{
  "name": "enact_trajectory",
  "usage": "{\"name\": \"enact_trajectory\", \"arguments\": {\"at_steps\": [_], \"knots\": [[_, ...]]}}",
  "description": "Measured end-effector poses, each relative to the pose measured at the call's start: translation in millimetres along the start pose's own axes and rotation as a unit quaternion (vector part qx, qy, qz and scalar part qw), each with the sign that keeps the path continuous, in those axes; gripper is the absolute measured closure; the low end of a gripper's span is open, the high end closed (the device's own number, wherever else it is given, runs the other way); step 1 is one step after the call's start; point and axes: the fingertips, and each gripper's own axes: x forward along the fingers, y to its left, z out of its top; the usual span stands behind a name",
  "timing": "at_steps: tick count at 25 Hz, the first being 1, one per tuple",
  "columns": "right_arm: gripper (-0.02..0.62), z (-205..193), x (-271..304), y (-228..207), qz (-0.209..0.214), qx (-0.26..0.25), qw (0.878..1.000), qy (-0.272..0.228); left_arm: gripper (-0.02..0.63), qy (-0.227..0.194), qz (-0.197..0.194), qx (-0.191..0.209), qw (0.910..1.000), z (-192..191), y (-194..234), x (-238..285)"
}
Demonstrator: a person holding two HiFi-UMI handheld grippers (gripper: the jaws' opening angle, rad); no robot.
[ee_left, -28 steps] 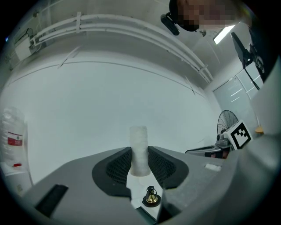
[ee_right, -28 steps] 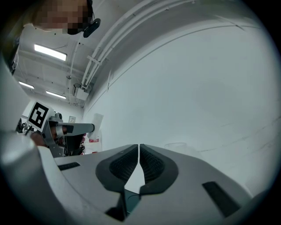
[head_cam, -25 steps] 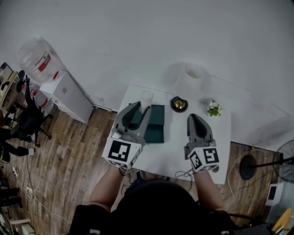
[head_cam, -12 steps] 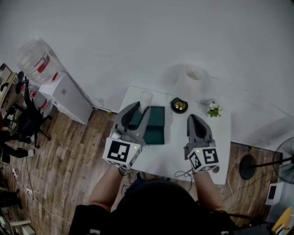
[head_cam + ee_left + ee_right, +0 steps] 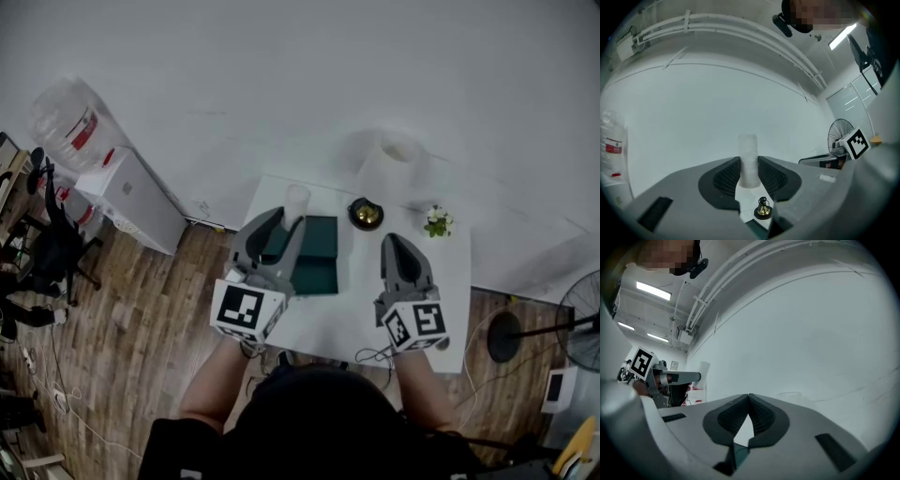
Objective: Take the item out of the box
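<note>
A dark green box (image 5: 314, 255) lies open on the white table (image 5: 361, 309). My left gripper (image 5: 287, 217) is raised over the box's far left corner, shut on a pale, frosted cylinder (image 5: 296, 201). In the left gripper view that cylinder (image 5: 748, 152) stands upright between the ribbed pads, its top poking above them. To the right of the box my right gripper (image 5: 401, 246) hovers over the table, its jaws shut with nothing in them; its pads (image 5: 759, 414) meet at the tips. The held cylinder (image 5: 703, 373) also shows at the left of the right gripper view.
A small brass bell (image 5: 365, 214) stands behind the box, also visible below the left jaws (image 5: 762, 210). A little potted plant (image 5: 436, 222) sits at the table's far right. A large white roll (image 5: 394, 159) stands by the wall. A water dispenser (image 5: 131, 192) stands left; a fan (image 5: 581, 333) right.
Both grippers keep their places; the left still holds the cylinder. Only the head view has shifted slightly.
</note>
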Motion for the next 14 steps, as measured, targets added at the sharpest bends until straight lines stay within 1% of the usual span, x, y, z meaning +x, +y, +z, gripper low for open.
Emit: {"name": "enact_trajectory", "arguments": {"at_steps": [3,6,14], "knots": [[0.591,0.9,5.5,3.8,-0.004,0.001,1.000,-0.004,0.488,0.004,-0.004,0.002,1.0000,-2.0,7.9,0.7],[0.591,-6.5,7.5,8.7,-0.010,0.004,1.000,-0.003,0.488,0.001,-0.010,0.007,0.9999,-6.8,14.1,-1.0],[0.591,-19.2,17.6,20.1,-0.023,0.010,1.000,0.005,0.488,0.011,-0.020,0.002,0.9997,-21.1,31.6,-3.6]]}}
